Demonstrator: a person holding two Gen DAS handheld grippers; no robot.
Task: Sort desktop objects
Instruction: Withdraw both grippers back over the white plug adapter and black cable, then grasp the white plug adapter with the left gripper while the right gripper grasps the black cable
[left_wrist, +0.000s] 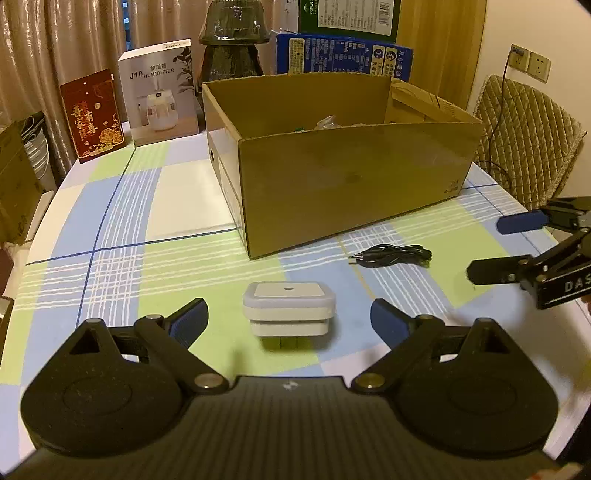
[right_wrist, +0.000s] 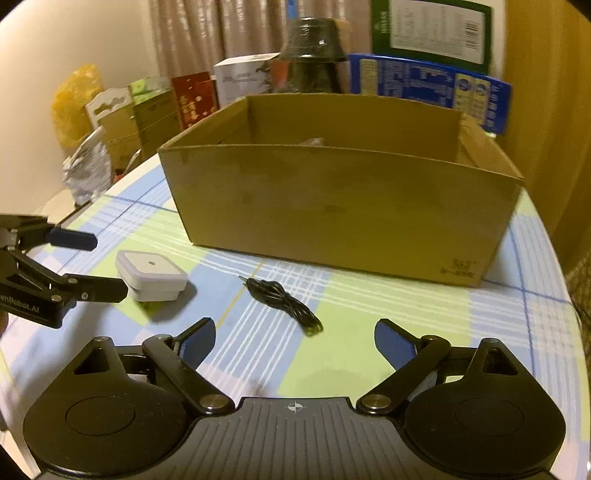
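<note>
An open cardboard box (left_wrist: 351, 177) stands on the table (left_wrist: 122, 236), which wears a checked cloth of blue, green and white; take the box as your landmark. Something pale shows just above its near wall, too hidden to name. In front of the box, towards you, lie two loose things. A white square plug-in night light (left_wrist: 289, 309) sits before the box's left half, resting on its prongs. A coiled black audio cable (left_wrist: 391, 255) lies just before the box's right half, close to its near wall.

Your left gripper (left_wrist: 289, 319) has its jaws wide apart, one on each side of the night light, not touching it; this reads as lining up to pick it. Your right gripper (right_wrist: 294, 339) also has its jaws spread and empty, with the cable (right_wrist: 284, 300) just ahead of them. Both things are probably bound for the box, so each hand takes the one nearest it.
</note>
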